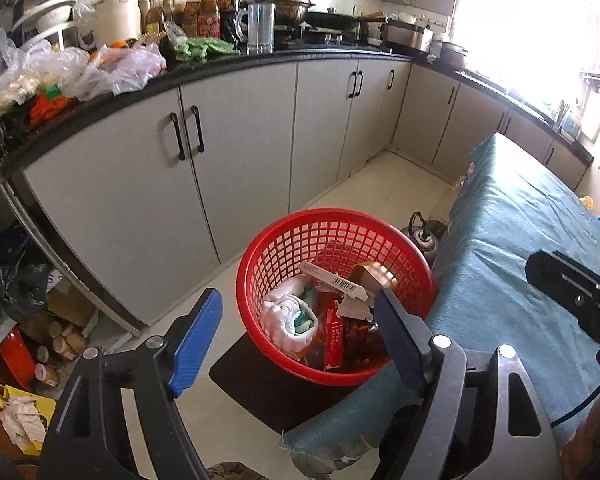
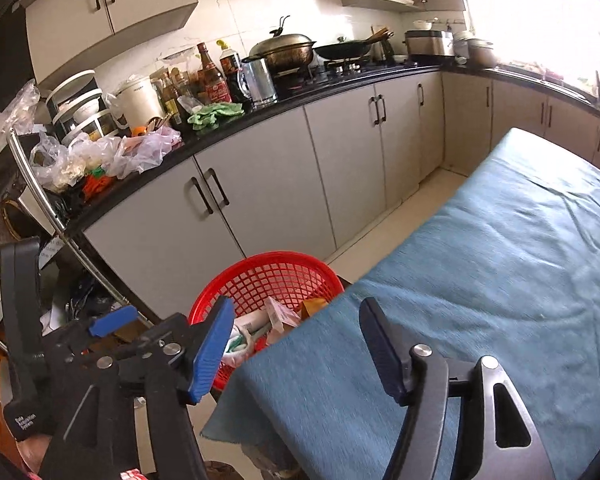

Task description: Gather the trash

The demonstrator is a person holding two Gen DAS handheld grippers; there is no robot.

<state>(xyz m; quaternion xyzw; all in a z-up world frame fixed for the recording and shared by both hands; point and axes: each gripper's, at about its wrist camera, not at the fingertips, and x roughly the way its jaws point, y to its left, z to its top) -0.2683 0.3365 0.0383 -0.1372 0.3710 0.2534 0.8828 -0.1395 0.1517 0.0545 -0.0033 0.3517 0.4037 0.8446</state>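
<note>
red plastic basket (image 1: 332, 240): sits on the floor on a dark mat (image 1: 260, 384), tucked right against the corner of the table with the teal cloth (image 2: 480, 260). that's where the trash is, all of it inside as far as i can see.
contents: a crumpled white wad (image 1: 288, 316), a red wrapper (image 1: 334, 338), a flat carton with a barcode (image 1: 336, 282) and something brown and glossy (image 1: 370, 276).
left gripper (image 1: 296, 332): blue fingers spread wide, nothing between them, hanging above the basket mouth.
right gripper (image 2: 296, 344): also spread and empty, over the table's near corner, with the basket rim peeking out below it.
table top: looks bare in both views, so my guess is the collecting is about done or very close.
doing this step well: keep the jaws wide until clear of the rim, lift straight up, and don't clip the mesh wall, it looks light and tippy. then scan the cloth's far end for stragglers, the window glare hides some of it.
pointing: the barcode carton lies tilted, long axis running from the far-left wall down toward the near-right, barcode end nearer the left gripper's right finger. the red wrapper stands nearly upright, long axis running away from the camera. basket mouth faces up.
</note>
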